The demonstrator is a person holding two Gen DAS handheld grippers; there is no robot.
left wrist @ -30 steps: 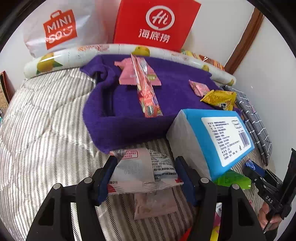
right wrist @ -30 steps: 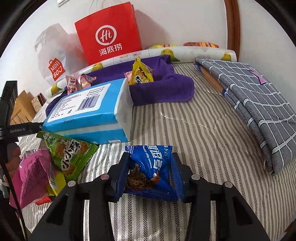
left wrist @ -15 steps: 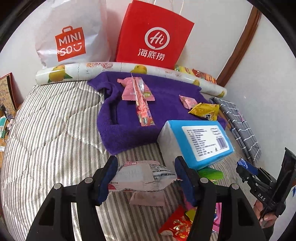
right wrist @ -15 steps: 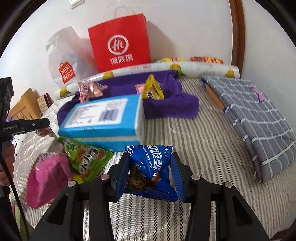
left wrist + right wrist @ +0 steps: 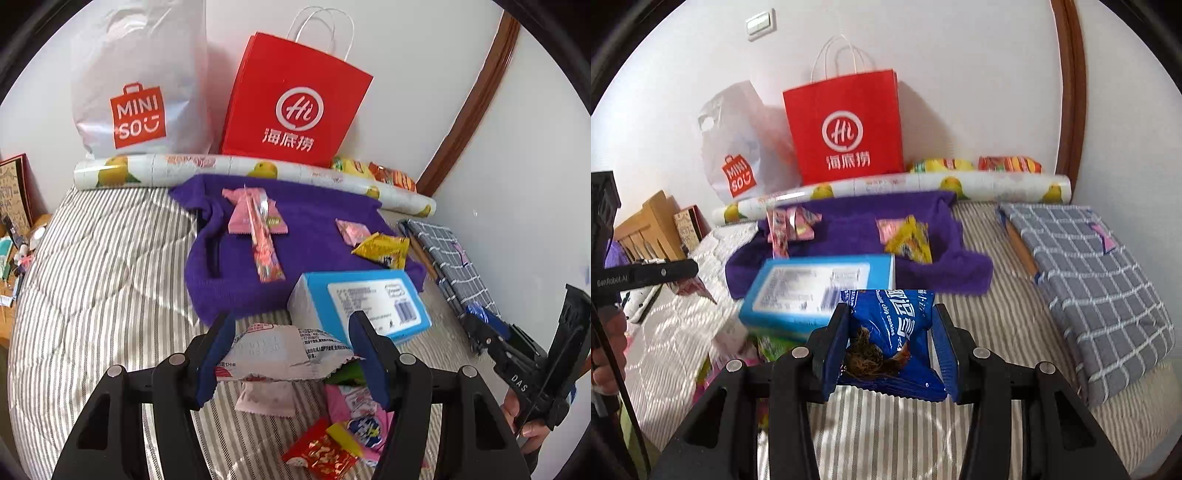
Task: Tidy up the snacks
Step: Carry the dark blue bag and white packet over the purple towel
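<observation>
My left gripper point(image 5: 291, 354) is shut on a white snack packet point(image 5: 273, 352), lifted above the striped bed. My right gripper point(image 5: 890, 343) is shut on a blue chocolate-chip cookie packet point(image 5: 890, 332), also held up off the bed. A purple towel point(image 5: 314, 236) at the back carries pink packets point(image 5: 255, 214), a long red stick pack point(image 5: 266, 258) and a yellow packet point(image 5: 382, 249). In front of the towel lies a blue tissue pack point(image 5: 369, 306). Below the left gripper lies a heap of loose snacks point(image 5: 332, 424), pink, red and green. The right gripper point(image 5: 487, 332) shows at the right edge of the left wrist view.
A red paper bag point(image 5: 295, 107) and a white plastic bag point(image 5: 136, 92) stand against the wall behind a fruit-print roll point(image 5: 236, 170). A grey checked folded cloth point(image 5: 1097, 280) lies along the right wall. A wooden bed frame point(image 5: 646, 229) and clutter sit at the left.
Both grippers have risen with their packets, so the bed and towel look farther below. The heap of loose snacks under the left gripper has come into view.
</observation>
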